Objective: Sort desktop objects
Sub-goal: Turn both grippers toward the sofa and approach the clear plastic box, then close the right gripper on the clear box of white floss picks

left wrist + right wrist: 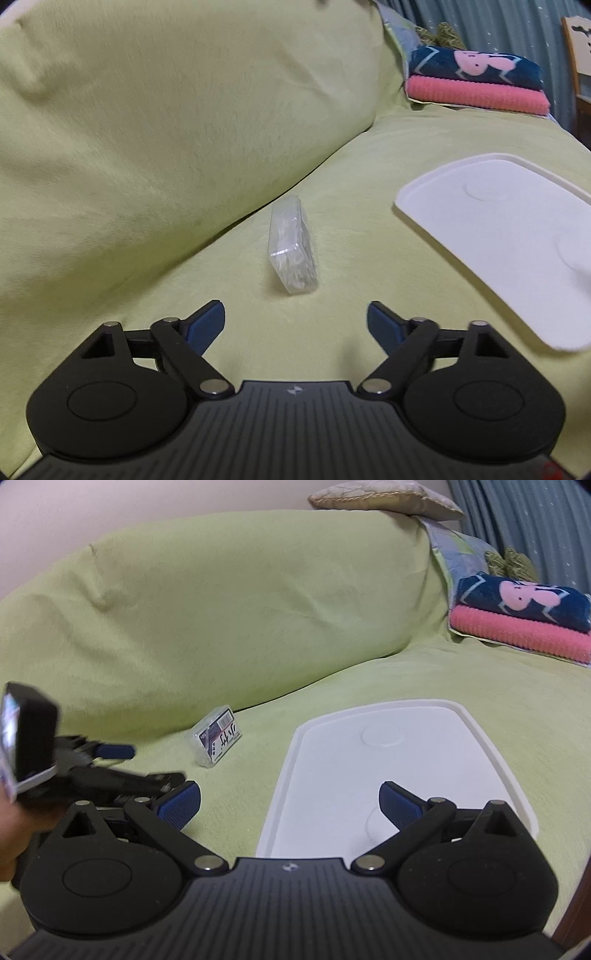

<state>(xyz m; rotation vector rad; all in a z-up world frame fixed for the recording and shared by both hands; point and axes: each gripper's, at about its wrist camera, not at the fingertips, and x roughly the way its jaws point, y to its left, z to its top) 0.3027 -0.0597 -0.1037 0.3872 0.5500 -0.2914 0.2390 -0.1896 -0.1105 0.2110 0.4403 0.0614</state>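
A small clear plastic box (293, 248) stands on its edge on the green sofa seat, just ahead of my left gripper (295, 325), which is open with nothing between its blue pads. In the right wrist view the same box (217, 740) shows a barcode label and sits to the left of a white tray (436, 760). My right gripper (290, 805) hangs open over the tray's near left part, holding nothing. The left gripper (110, 753) appears blurred at the left of that view, a hand behind it.
The white tray (517, 236) lies flat on the seat at the right. Folded pink and navy towels (476, 83) are stacked at the far right of the sofa (184, 129). A tall green backrest rises behind the box. A beige cushion (384, 498) rests on top.
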